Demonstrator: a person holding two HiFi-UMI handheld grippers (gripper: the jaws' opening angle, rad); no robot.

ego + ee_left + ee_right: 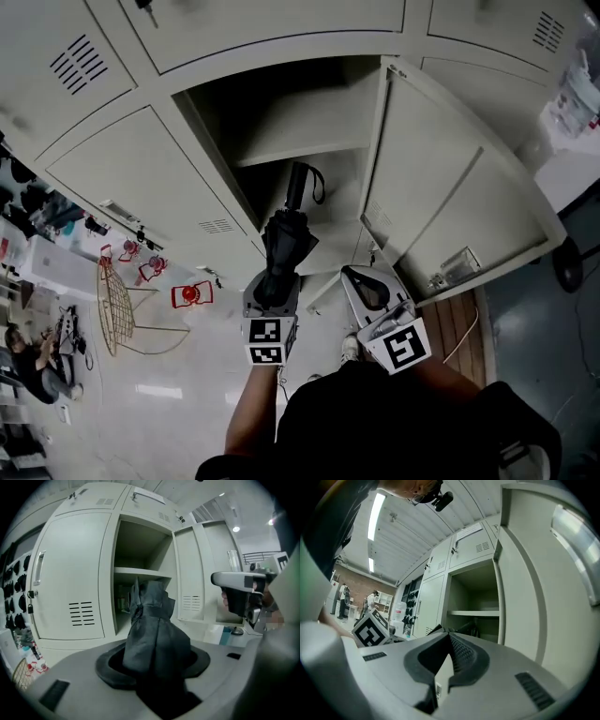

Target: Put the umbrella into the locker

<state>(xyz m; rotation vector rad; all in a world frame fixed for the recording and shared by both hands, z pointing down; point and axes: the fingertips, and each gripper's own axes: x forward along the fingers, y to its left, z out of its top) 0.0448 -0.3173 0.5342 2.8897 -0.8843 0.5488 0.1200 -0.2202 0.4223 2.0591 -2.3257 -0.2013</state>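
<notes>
A black folded umbrella [286, 239] is clamped in my left gripper [275, 281], which is shut on its fabric body. Its handle [298, 186] points into the open locker [309, 112], just below the inner shelf [295, 150]. In the left gripper view the umbrella [152, 630] rises from between the jaws toward the locker's opening [140, 592]. My right gripper [349, 275] hovers just right of the umbrella, in front of the swung-out door [450, 197]. Its jaws meet at the tips with nothing between them, as the right gripper [449, 639] shows in its own view.
Closed locker doors [141, 178] flank the opening on the left and above. The open door [543, 588] stands close on the right. On the floor at left lie a wire frame [117, 305] and red items [187, 295]. A person [28, 361] sits at far left.
</notes>
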